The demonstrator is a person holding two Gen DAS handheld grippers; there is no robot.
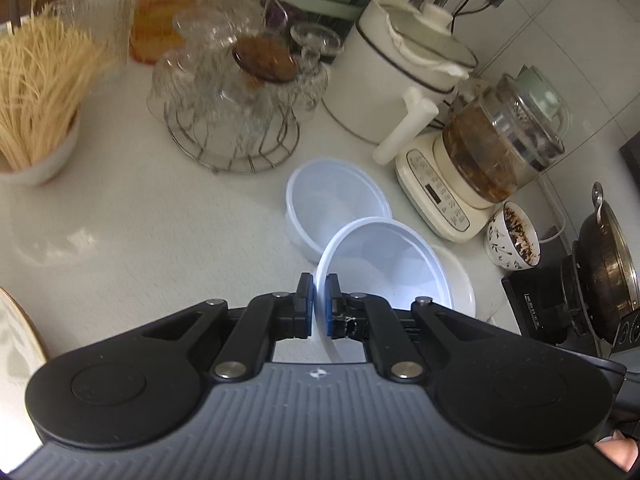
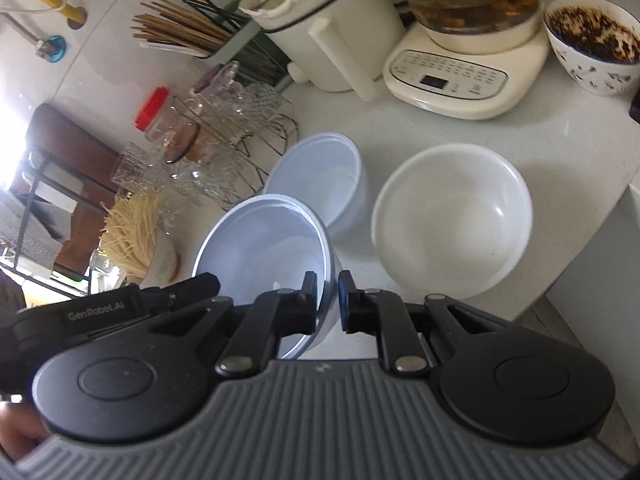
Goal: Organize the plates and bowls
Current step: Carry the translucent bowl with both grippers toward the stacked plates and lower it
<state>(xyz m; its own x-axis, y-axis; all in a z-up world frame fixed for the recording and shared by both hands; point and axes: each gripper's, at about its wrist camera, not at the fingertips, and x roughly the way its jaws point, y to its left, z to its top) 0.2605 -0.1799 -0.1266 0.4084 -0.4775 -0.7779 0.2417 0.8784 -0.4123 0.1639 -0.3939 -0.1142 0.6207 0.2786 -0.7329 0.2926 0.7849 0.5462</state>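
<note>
My left gripper (image 1: 319,286) is shut on the near rim of a translucent white plastic bowl (image 1: 384,264) and holds it tilted above the counter. The same bowl (image 2: 264,248) shows in the right wrist view, with the left gripper's black body at its left. My right gripper (image 2: 327,292) straddles that bowl's right rim with a small gap at the outer pad. A second translucent bowl (image 1: 336,196) (image 2: 320,176) stands behind it. A white ceramic bowl (image 2: 452,220) sits to the right; its edge (image 1: 460,284) peeks out under the held bowl.
A wire rack of glass cups (image 1: 236,100), a white pot (image 1: 396,80), a glass kettle on its base (image 1: 496,152), a patterned bowl with dark residue (image 1: 514,240) and a bowl of noodles (image 1: 36,100) crowd the counter. A wok (image 1: 608,264) is at the right. A plate edge (image 1: 16,344) is at the left.
</note>
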